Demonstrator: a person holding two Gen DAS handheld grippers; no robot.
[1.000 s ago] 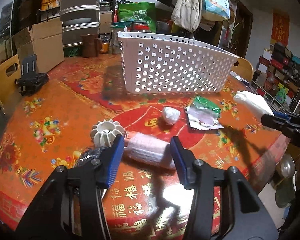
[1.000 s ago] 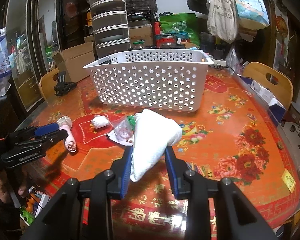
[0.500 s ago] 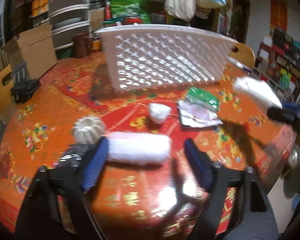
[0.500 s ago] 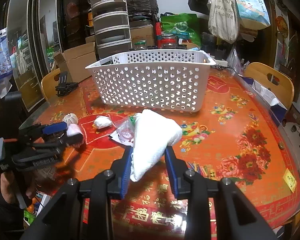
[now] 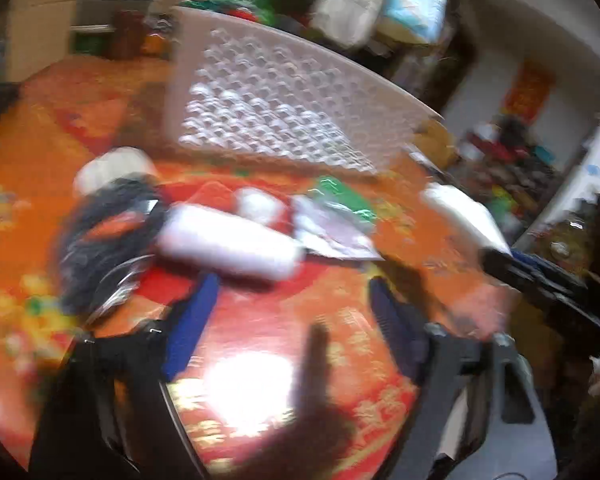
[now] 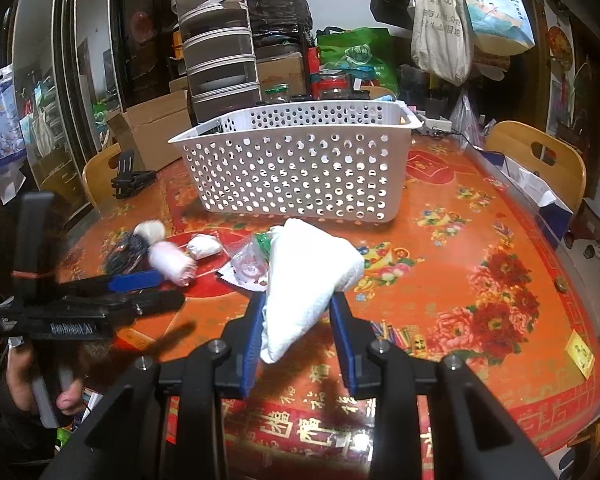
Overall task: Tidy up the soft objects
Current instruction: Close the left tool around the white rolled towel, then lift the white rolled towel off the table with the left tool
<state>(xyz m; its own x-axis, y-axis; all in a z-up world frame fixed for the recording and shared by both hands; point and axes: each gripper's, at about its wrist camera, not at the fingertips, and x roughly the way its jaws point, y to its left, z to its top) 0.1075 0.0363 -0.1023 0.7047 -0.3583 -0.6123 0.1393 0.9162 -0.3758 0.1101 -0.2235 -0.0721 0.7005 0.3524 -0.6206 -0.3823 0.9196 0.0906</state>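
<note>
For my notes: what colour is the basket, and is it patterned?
White basket, its walls perforated with round holes; clearest in the right wrist view.

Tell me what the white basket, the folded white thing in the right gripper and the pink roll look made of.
White basket: rigid moulded plastic, matte, with rows of punched round holes.
Folded white cloth: probably terry towel; nubby surface, soft creases, sagging between the pads.
Pink roll: seemingly soft rolled fabric; fuzzy, too blurred to be sure.

Both wrist cameras look down along their fingers, close over the table [image 6: 480, 240], sharing the white perforated basket [image 6: 300, 168] at twelve o'clock.
</note>
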